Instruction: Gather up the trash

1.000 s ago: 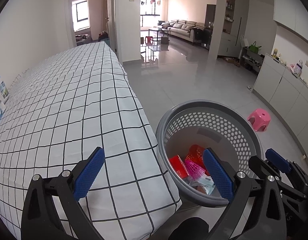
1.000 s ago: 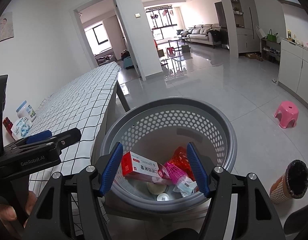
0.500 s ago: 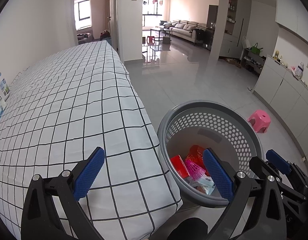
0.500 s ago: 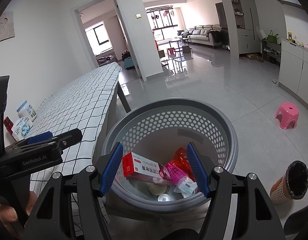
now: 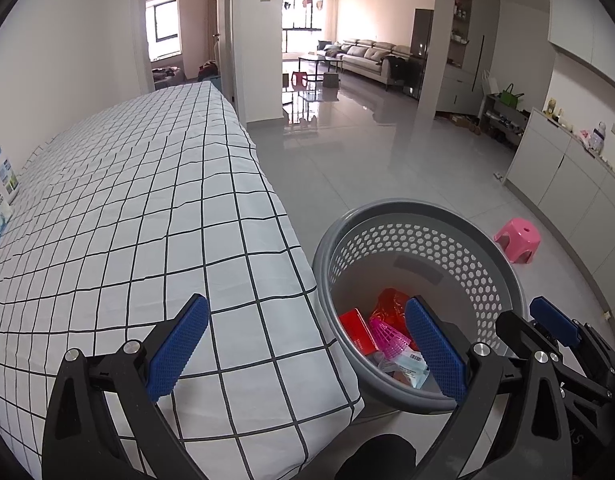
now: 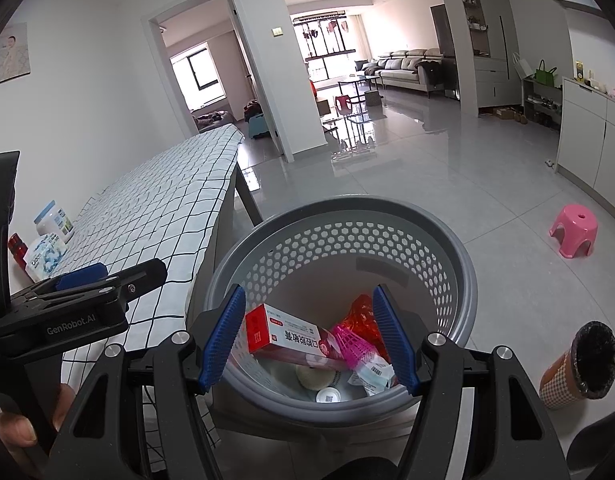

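Observation:
A grey perforated basket (image 6: 447, 272) (image 5: 487, 276) stands on the floor beside the table's corner. Inside lie a red and white box (image 6: 291, 334) (image 5: 357, 330), a pink shuttlecock (image 6: 351, 344) (image 5: 387, 334), a red wrapper (image 6: 359, 314) and some white bits. My right gripper (image 6: 311, 338) hangs open over the basket's near rim with nothing between its blue pads. My left gripper (image 5: 307, 348) is open too, empty, straddling the table corner and the basket's left rim. Each gripper shows at the edge of the other's view.
A table under a white checked cloth (image 5: 127, 220) runs along the left wall, with a jar (image 6: 53, 222), a tissue pack (image 6: 43, 258) and a red item (image 6: 17, 246) near the wall. A pink stool (image 6: 573, 230) and a small checked bin (image 6: 579, 366) stand on the grey floor.

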`<state>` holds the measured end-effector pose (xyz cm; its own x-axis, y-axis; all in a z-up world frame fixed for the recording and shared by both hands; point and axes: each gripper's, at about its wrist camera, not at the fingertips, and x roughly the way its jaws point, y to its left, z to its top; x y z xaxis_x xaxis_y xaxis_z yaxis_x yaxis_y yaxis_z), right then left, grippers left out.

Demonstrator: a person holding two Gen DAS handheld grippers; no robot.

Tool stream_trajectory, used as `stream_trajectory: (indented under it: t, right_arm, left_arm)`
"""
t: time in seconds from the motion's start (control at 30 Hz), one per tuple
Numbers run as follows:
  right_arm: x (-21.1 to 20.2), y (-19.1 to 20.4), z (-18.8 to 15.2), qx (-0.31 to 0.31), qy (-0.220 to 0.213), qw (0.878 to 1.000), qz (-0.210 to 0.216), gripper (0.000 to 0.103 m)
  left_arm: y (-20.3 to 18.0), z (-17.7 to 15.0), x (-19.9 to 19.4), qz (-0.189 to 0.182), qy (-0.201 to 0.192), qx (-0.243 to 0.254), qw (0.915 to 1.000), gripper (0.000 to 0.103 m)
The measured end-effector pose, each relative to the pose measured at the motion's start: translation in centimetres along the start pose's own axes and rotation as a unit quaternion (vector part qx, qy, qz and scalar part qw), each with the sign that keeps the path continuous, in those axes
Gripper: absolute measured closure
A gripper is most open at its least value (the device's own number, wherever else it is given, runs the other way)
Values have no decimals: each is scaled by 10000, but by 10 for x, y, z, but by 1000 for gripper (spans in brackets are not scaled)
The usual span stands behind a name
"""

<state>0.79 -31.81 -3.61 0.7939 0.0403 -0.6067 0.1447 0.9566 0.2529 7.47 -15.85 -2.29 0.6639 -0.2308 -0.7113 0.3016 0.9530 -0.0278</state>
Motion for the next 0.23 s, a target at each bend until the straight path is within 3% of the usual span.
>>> stream_trajectory:
  t: [0.23]
  right_arm:
    - [0, 0, 0, -2, -4, 10000, -3, 40]
  left_arm:
    - [0, -1, -1, -18, -7, -30, 10000, 6]
